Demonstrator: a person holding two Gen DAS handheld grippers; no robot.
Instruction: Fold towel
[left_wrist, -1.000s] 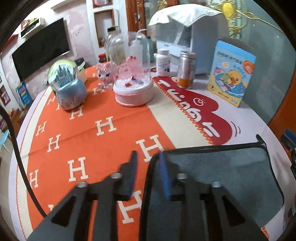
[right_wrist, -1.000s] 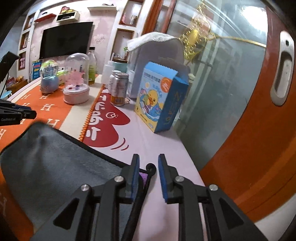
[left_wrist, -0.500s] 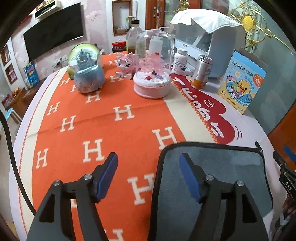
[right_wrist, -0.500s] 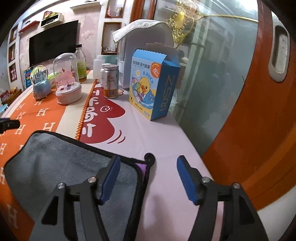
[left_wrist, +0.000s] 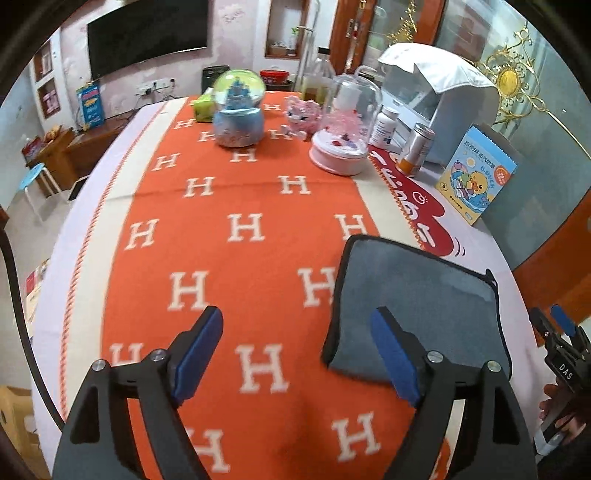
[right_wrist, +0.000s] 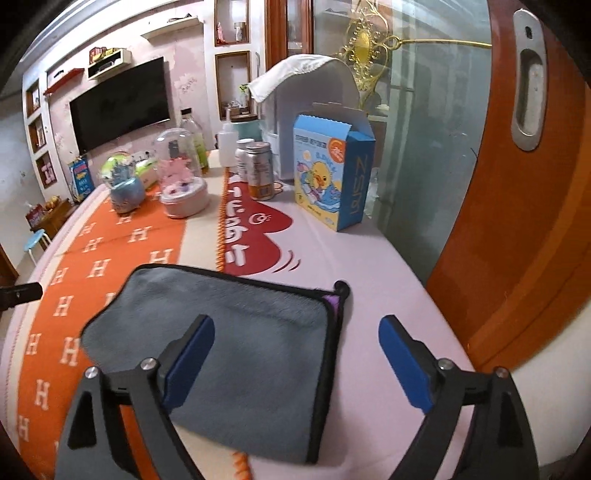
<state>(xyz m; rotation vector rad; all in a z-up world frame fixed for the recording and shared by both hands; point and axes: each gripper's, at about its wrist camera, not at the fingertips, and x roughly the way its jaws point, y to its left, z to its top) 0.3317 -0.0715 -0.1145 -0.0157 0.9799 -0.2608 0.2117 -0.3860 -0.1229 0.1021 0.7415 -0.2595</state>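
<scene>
A grey towel with black edging (left_wrist: 417, 295) lies folded flat on the table, partly on the orange H-patterned cloth (left_wrist: 236, 229). It also shows in the right wrist view (right_wrist: 243, 332), with a purple tag and black loop at its far right corner. My left gripper (left_wrist: 295, 350) is wide open above the towel's left edge, holding nothing. My right gripper (right_wrist: 295, 362) is wide open above the towel's right edge, holding nothing. The right gripper's tip shows at the left wrist view's right edge (left_wrist: 557, 332).
At the back stand a blue snow globe (left_wrist: 238, 118), a pink glass-dome ornament (left_wrist: 341, 147), a white pill bottle (left_wrist: 384, 127), a metal can (left_wrist: 415, 153) and a blue duck box (left_wrist: 474, 177). A glass door with orange frame (right_wrist: 517, 206) borders the table's right side.
Both grippers went from shut on the towel's corners to wide open, letting the towel go. Both pulled up and back from the towel, which lies still.
</scene>
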